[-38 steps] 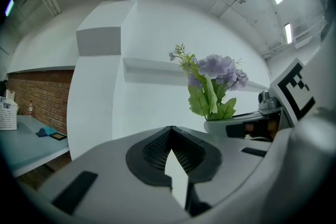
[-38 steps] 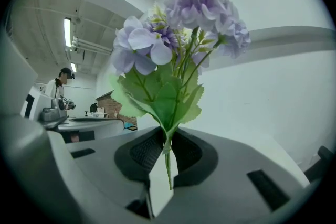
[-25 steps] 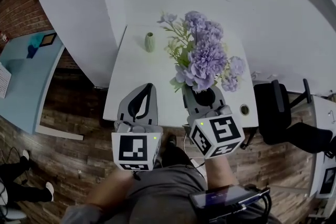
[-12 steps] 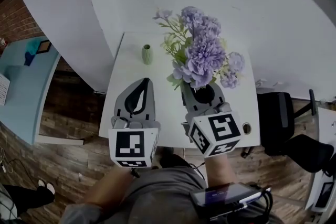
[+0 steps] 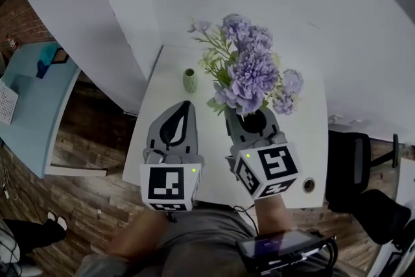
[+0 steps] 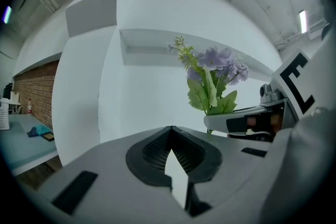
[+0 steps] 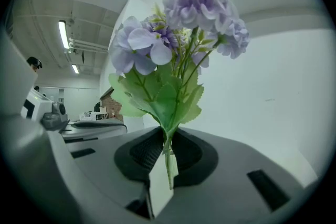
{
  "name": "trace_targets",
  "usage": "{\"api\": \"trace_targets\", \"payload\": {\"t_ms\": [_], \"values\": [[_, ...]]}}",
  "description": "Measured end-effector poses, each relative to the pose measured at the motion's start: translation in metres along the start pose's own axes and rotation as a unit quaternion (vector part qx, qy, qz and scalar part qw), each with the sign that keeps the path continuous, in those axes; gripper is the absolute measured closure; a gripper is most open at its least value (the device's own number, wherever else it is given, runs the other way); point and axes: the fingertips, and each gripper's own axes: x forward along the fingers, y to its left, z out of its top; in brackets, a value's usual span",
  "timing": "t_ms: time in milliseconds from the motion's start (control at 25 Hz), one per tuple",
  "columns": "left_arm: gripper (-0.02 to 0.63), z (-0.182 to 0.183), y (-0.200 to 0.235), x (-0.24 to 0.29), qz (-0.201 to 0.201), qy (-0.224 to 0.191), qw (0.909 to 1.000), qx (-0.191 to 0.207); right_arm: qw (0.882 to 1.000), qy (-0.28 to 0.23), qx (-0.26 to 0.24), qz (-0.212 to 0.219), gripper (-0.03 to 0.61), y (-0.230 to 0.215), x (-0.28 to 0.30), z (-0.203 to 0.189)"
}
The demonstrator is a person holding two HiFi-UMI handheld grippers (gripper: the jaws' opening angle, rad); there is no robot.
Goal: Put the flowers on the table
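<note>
A bunch of purple flowers (image 5: 253, 71) with green leaves stands upright over the white table (image 5: 298, 133). My right gripper (image 5: 249, 115) is shut on its stems. In the right gripper view the green stems (image 7: 168, 152) sit pinched between the dark pads, and the blooms (image 7: 181, 18) rise above them. My left gripper (image 5: 182, 107) hovers beside it over the table's near left part, shut with nothing in it. In the left gripper view (image 6: 170, 129) the jaw tips meet. A small green vase (image 5: 189, 80) stands on the table beyond the left gripper.
White walls close in behind and to the left of the table. A black chair (image 5: 353, 165) stands at the right, and a light blue table (image 5: 32, 100) at the left over wood flooring. A round cable hole (image 5: 309, 185) sits near the table's front right corner.
In the head view the table and vase have slid lower and a little right. Both grippers keep the same pose, and the flowers stay gripped.
</note>
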Motion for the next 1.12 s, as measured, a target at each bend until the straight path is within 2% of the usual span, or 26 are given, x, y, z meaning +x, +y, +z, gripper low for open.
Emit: {"api": "trace_targets", "payload": {"t_ms": [120, 320, 640, 880, 1120], "values": [[0.606, -0.001, -0.006, -0.015, -0.015, 0.000, 0.9999, -0.008, 1.000, 0.005, -0.003, -0.019, 0.525, 0.006, -0.018, -0.001], [0.606, -0.007, -0.018, -0.027, 0.004, -0.008, 0.9998, 0.019, 1.000, -0.013, -0.003, -0.005, 0.525, 0.007, -0.032, -0.005], [0.606, -0.021, -0.047, -0.031, -0.031, -0.018, 0.9991, 0.022, 0.999, -0.039, -0.008, -0.022, 0.525, 0.002, -0.047, -0.001], [0.606, -0.035, -0.034, -0.019, -0.048, -0.003, 0.9987, 0.015, 0.999, -0.039, -0.004, -0.031, 0.525, 0.003, -0.016, -0.005], [0.606, -0.040, -0.033, -0.036, -0.045, 0.002, 0.9989, 0.013, 0.998, -0.050, -0.006, -0.036, 0.525, 0.007, -0.021, -0.002]]}}
